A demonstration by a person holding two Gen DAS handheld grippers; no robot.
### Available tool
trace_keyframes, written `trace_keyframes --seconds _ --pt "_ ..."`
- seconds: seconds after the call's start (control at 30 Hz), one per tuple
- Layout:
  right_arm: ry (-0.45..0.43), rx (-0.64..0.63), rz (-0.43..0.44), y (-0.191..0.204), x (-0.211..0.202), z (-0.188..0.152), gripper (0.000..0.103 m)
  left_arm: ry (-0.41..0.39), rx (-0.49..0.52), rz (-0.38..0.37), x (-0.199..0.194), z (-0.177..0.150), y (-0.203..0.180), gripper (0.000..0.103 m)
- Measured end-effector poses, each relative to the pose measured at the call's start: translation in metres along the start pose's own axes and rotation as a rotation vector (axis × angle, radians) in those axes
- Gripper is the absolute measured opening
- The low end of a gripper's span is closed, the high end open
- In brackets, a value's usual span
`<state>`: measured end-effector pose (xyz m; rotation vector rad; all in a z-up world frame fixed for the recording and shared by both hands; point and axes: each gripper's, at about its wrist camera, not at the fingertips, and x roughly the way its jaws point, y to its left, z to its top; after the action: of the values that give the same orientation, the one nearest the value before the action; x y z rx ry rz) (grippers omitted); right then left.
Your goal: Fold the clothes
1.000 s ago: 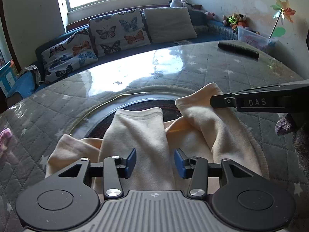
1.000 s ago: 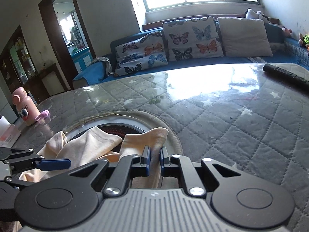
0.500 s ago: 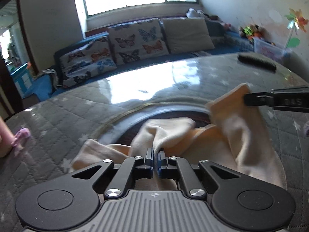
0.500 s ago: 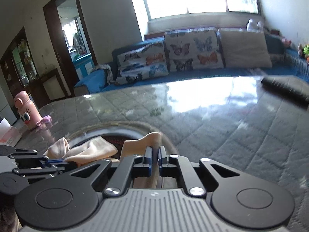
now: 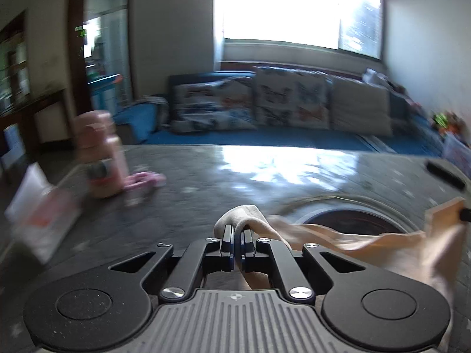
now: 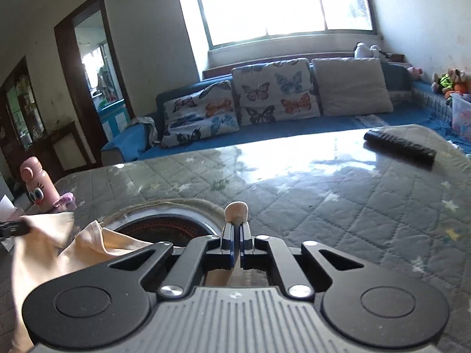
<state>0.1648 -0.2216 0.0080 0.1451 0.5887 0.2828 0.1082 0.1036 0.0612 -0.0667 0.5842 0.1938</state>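
A cream garment [image 5: 368, 244] hangs stretched between my two grippers above the quilted grey table [image 5: 206, 182]. My left gripper [image 5: 238, 231] is shut on one corner of it, a bunched fold [image 5: 241, 213] poking out past the tips. My right gripper [image 6: 237, 229] is shut on the other corner, a small cream nub [image 6: 235, 210] showing above the tips. In the right wrist view the cloth [image 6: 44, 253] sags to the left, where the left gripper's finger [image 6: 11, 229] holds it. The left wrist view is blurred by motion.
A round dark-centred inset [image 6: 167, 229] sits in the table under the garment. A pink bottle [image 5: 100, 156] and a white packet [image 5: 38, 206] stand at the table's left. A black remote [image 6: 400, 147] lies far right. A sofa with butterfly cushions [image 6: 273, 91] is behind.
The left gripper closed on the garment, then both grippers lifted it off the table. The left gripper swung left, pulling the cloth taut between them.
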Motion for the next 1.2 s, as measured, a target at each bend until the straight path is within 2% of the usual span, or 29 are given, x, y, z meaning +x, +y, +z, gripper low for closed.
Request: trace_keyframes --seconds 0.13,0.27,0.5,0.73,0.87,1.07,1.2 --pt "-0.017 0.012 -0.045 -0.014 -0.021 -0.002 0.003 0.003 -0.082 0.059 -0.022 -0.013 0.046 0.005" --pt "-0.015 0.017 -0.126 -0.032 -0.046 -0.015 0.003 0.050 -0.134 0.105 -0.037 -0.037 0.084 0.005" --pt "0.030 0.084 -0.246 -0.068 -0.091 -0.056 0.003 0.145 -0.160 0.159 -0.047 -0.080 0.117 0.005" --pt "0.057 0.122 -0.326 -0.082 -0.122 -0.091 0.003 0.157 -0.142 0.147 -0.055 -0.091 0.122 0.005" --pt "0.033 0.109 -0.356 -0.081 -0.142 -0.091 0.003 0.156 -0.136 0.130 -0.061 -0.094 0.119 0.005" --pt "0.042 0.122 -0.410 -0.098 -0.133 -0.097 0.003 0.179 -0.128 0.117 -0.068 -0.108 0.114 0.005" --pt "0.096 0.141 -0.431 -0.111 -0.118 -0.105 0.004 0.198 -0.106 0.123 -0.072 -0.115 0.114 0.005"
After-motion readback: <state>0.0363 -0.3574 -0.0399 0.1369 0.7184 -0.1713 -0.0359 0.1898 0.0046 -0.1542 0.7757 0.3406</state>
